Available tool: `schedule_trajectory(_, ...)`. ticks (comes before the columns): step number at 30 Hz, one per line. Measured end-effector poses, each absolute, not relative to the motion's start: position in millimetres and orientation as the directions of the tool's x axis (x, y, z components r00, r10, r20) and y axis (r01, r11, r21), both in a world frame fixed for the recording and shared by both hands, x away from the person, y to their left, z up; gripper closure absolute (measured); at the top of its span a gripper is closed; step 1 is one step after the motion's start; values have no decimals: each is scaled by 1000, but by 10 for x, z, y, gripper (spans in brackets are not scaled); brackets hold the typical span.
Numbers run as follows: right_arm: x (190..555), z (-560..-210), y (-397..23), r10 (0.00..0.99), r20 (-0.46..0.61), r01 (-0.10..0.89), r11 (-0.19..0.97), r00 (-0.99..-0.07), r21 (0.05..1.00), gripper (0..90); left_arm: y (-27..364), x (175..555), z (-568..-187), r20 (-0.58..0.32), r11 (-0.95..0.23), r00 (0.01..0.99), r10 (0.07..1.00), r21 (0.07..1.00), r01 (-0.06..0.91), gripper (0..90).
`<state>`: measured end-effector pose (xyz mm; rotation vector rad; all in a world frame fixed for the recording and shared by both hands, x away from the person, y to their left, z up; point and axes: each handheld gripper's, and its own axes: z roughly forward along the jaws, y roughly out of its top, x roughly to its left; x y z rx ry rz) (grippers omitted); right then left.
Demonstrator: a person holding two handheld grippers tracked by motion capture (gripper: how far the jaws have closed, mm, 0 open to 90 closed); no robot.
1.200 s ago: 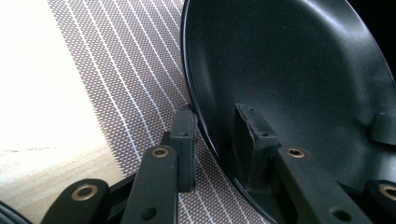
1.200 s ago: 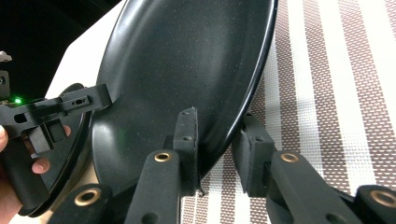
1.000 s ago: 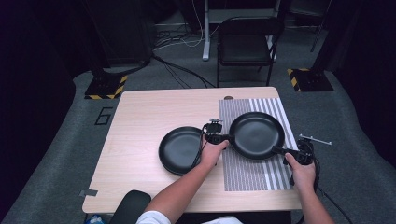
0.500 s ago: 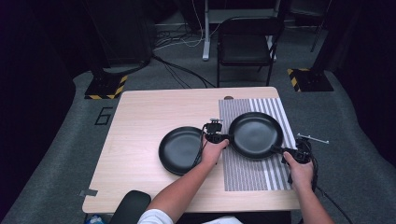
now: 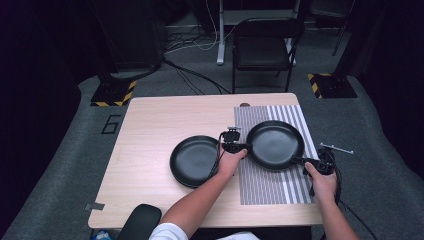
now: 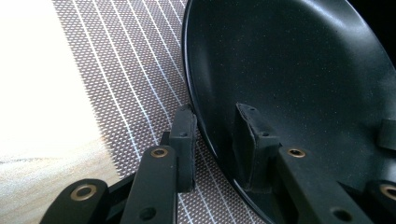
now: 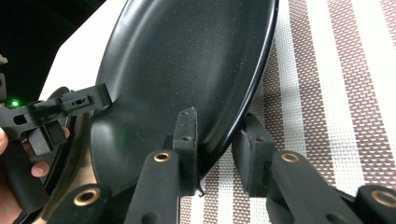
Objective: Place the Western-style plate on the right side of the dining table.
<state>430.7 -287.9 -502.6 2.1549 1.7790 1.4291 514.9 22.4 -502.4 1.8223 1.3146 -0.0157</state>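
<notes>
Nothing much has shifted since a second ago: you still hold the right-hand plate [image 5: 275, 145] over the striped mat [image 5: 272, 185], beside the other plate [image 5: 194, 161] on the counter [image 5: 150, 130]. Your left gripper [image 5: 235, 147] and right gripper [image 5: 312, 163] each have jaws straddling opposite rims, seemingly clamped, which likely keeps it level.

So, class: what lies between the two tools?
The black plate on the striped mat; the left tool and right tool each grip its rim, seen from the high view.
</notes>
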Motion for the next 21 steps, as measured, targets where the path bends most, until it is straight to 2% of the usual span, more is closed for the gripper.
schedule_trajectory(21, 4352, -5112, -2872, 775, 631, 794, -360, -39, 491, 716, 207, 5172, -5082, -443, -100, 439, 782, 605, 790, 682)
